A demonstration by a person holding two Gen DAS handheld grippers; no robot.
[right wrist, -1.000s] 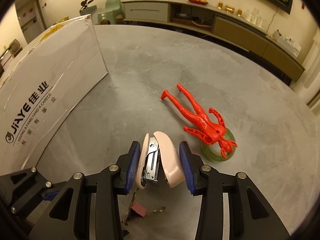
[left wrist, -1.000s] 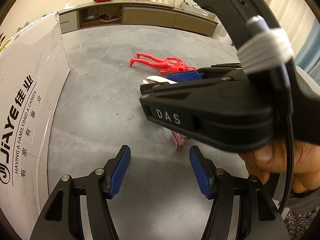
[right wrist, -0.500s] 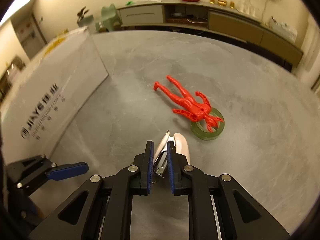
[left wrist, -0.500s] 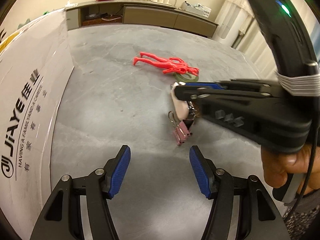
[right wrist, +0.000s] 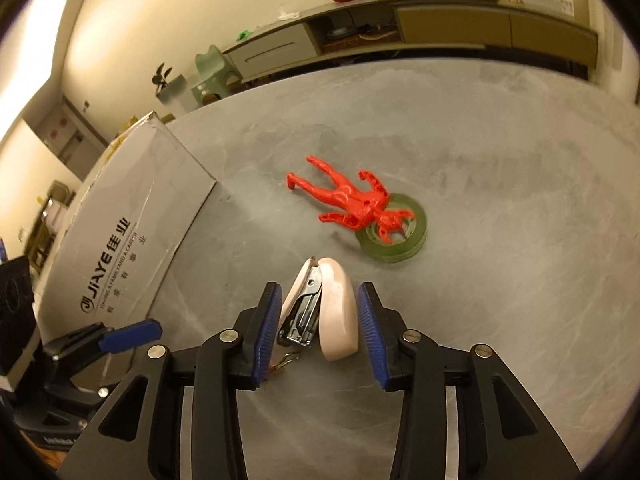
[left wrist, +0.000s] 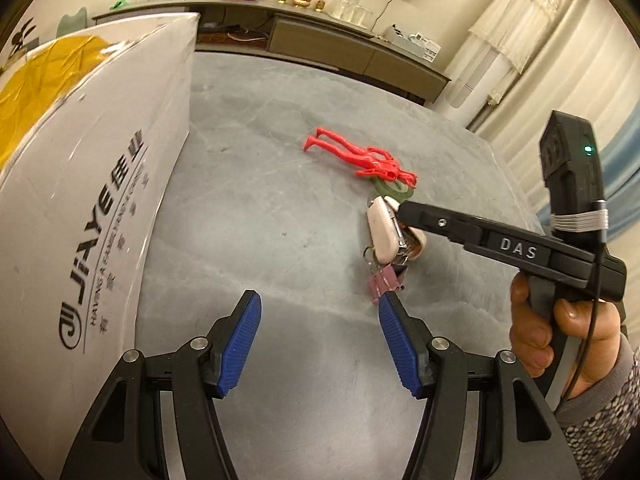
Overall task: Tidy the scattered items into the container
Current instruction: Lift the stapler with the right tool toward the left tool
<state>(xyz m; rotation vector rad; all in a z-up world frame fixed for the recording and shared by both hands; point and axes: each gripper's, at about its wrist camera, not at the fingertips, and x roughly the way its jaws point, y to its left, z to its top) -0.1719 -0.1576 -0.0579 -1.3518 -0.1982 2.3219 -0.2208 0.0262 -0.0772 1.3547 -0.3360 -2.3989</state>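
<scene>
Blue-padded fingers of the right gripper (right wrist: 318, 318) stand partly open on either side of the pink stapler (right wrist: 320, 308); the left pad looks to touch the stapler's thin arm, while a narrow gap shows between the right pad and its rounded body, so I cannot tell if there is any real grip. The stapler lies on its side on the grey table (right wrist: 500, 240), metal mouth pointing away from the camera. The left gripper (left wrist: 320, 344) hangs wide open and holds nothing, low over the table.

The white box (left wrist: 80, 200) sits at the left, printed side facing in; something yellow shows at its top, its inside otherwise hidden.

A pink clip (left wrist: 385, 282) lies just behind the stapler, near the left gripper's right pad. Beyond the stapler, the red figure (right wrist: 348, 200) rests with its head on the green tape roll (right wrist: 400, 236), well apart from the box.
</scene>
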